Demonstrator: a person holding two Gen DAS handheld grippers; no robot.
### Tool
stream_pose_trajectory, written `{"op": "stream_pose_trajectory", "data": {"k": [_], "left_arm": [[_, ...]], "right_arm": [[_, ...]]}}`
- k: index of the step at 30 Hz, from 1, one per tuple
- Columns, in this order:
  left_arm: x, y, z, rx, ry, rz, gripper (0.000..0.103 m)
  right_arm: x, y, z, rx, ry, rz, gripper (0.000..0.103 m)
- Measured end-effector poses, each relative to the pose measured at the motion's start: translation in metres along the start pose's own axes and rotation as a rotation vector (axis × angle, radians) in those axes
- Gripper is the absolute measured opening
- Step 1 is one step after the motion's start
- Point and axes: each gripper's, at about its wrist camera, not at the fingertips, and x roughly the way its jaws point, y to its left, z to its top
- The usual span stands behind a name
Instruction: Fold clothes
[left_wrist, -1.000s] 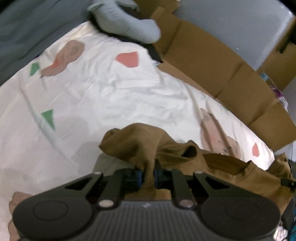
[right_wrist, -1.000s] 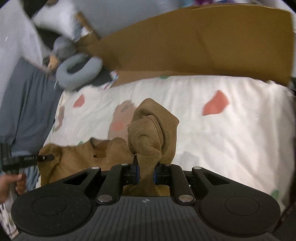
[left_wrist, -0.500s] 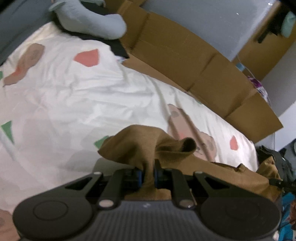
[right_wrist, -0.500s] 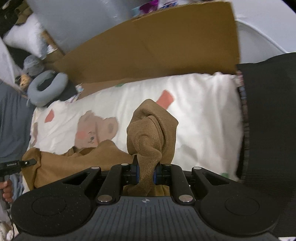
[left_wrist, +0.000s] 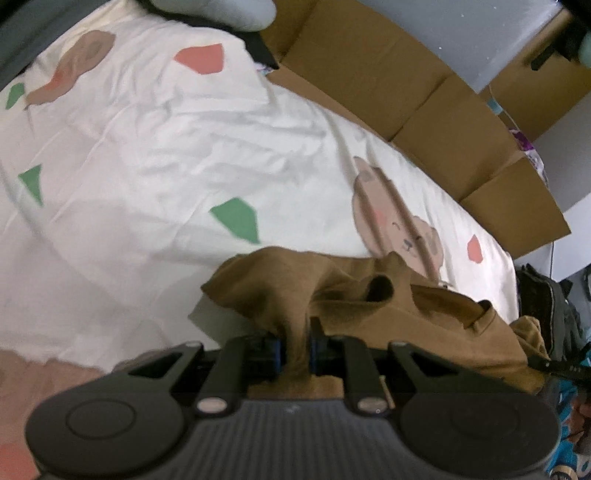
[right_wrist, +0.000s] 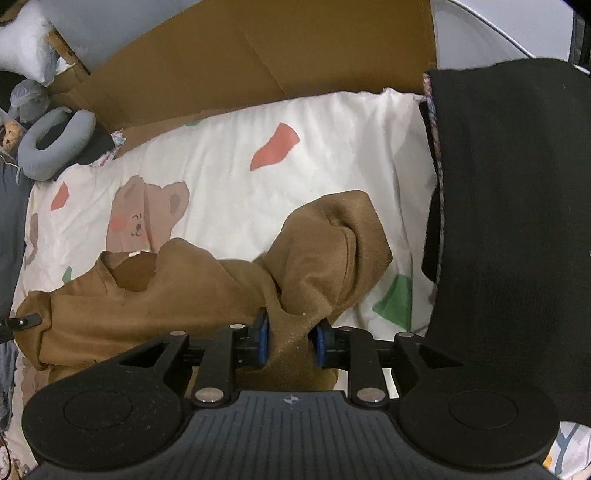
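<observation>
— Where's the shirt (right_wrist: 155, 302)?

— On the sheet (left_wrist: 155, 155). My left gripper (left_wrist: 294, 343) pinches it tight; the right gripper (right_wrist: 290, 341) has just been widening, cloth between.

— Advice?

— I'd lay both corners level (no tugging), then release.

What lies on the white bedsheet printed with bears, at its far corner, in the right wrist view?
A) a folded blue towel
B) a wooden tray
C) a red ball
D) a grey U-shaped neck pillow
D: a grey U-shaped neck pillow rests at the far left corner of the white bedsheet, beside the brown cardboard.
</observation>
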Motion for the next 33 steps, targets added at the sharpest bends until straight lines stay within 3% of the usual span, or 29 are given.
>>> {"op": "stream_pose_trajectory", "data": {"k": [7, 10, 15, 19, 25, 33], "left_arm": [[-0.014, 0.016, -0.016, -0.026, 0.028, 0.062, 0.015], [-0.016, 0.027, -0.024, -0.053, 0.047, 0.083, 0.008], [-0.024, 0.033, -0.033, -0.050, 0.047, 0.111, 0.006], [-0.035, 0.042, -0.038, -0.055, 0.042, 0.161, 0.005], [-0.054, 0.061, -0.045, -0.082, 0.040, 0.238, 0.005], [-0.072, 0.079, -0.060, -0.093, 0.064, 0.328, 0.005]], "right_arm": [[0.002, -0.008, -0.010, 0.023, 0.033, -0.007, 0.025], [0.003, -0.012, -0.015, 0.026, 0.051, -0.017, 0.025], [0.004, -0.015, -0.025, 0.026, 0.078, -0.024, 0.025], [0.000, -0.012, -0.029, 0.010, 0.084, -0.013, 0.013], [-0.001, -0.007, -0.032, 0.007, 0.118, 0.007, 0.009], [-0.003, 0.003, -0.033, -0.017, 0.146, 0.046, 0.016]]}}
